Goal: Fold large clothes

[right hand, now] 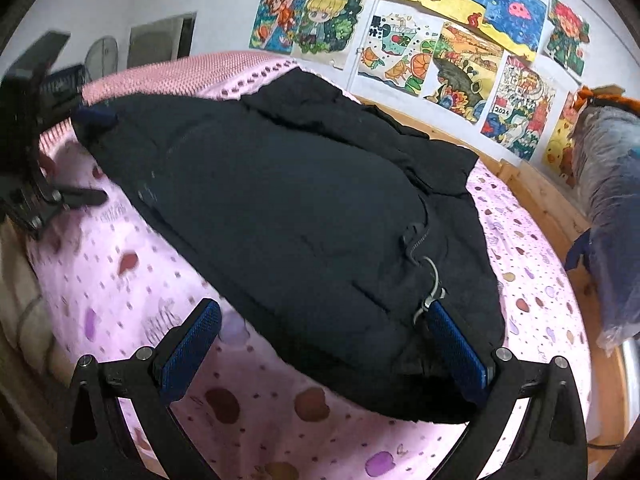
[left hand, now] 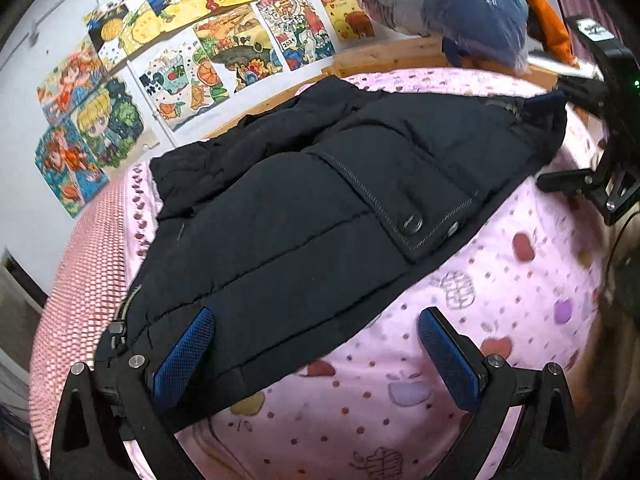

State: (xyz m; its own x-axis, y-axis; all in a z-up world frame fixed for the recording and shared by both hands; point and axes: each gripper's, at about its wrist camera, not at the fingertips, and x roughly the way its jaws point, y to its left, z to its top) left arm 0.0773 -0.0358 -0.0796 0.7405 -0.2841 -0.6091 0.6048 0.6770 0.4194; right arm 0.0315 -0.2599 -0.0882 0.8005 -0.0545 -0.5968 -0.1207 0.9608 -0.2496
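Your left gripper [left hand: 316, 344] and right gripper [right hand: 324, 336] both gape wide, holding nothing, straddling the near edge of the black jacket [left hand: 320, 200] to lift and fold it.

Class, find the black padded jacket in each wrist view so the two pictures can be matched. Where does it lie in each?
Left wrist view: black padded jacket fills the centre, running from lower left to upper right.
Right wrist view: it fills the centre, running from upper left to lower right.
Shared landmark: the wall drawings.
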